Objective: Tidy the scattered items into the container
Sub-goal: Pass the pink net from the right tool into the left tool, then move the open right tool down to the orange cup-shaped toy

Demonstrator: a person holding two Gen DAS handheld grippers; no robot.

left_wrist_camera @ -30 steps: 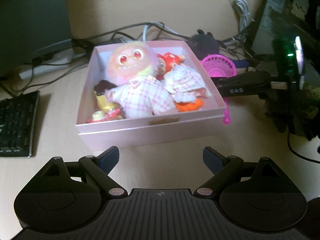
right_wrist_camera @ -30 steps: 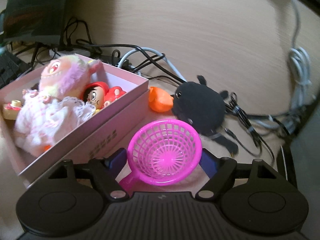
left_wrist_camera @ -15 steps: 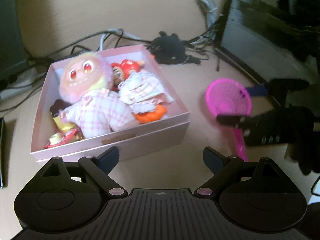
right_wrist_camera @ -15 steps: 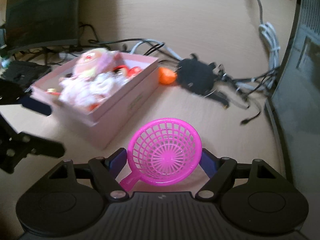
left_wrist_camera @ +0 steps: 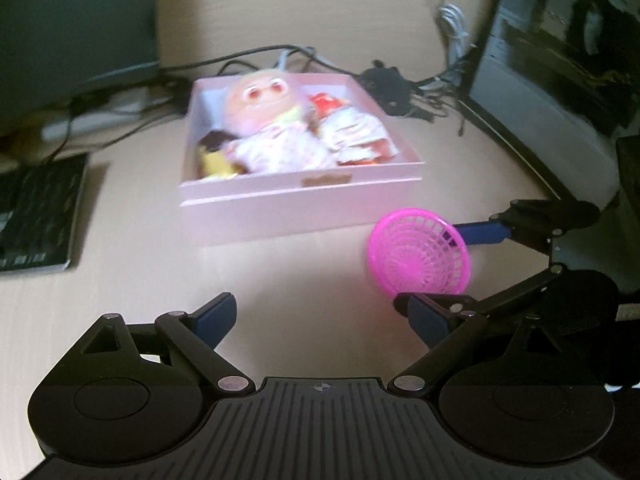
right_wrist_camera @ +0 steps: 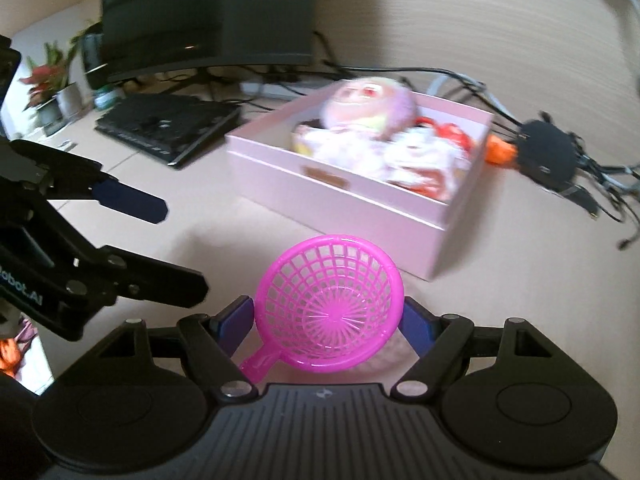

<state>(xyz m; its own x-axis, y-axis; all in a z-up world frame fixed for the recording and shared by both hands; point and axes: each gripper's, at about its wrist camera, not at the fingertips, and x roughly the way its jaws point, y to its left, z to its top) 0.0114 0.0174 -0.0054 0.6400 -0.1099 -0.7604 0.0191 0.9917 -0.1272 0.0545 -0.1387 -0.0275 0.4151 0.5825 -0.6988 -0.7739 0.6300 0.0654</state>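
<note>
A black keyboard [right_wrist_camera: 168, 126] lay on the wooden desk [right_wrist_camera: 520, 280] before a dark monitor [right_wrist_camera: 208, 12], with potted plants [right_wrist_camera: 48, 88] at far left.

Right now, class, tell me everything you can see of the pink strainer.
The strainer is bright pink, glossy, see-through plastic: a round shallow bowl of open lattice with ribs radiating from its centre, a thicker rim and a short flat handle pointing back towards the camera. It is held off the desk, tilted with its hollow side towards the box of toys. The right gripper clamps its rim from both sides. It sits in front of the box, outside it, touching nothing else.
</note>
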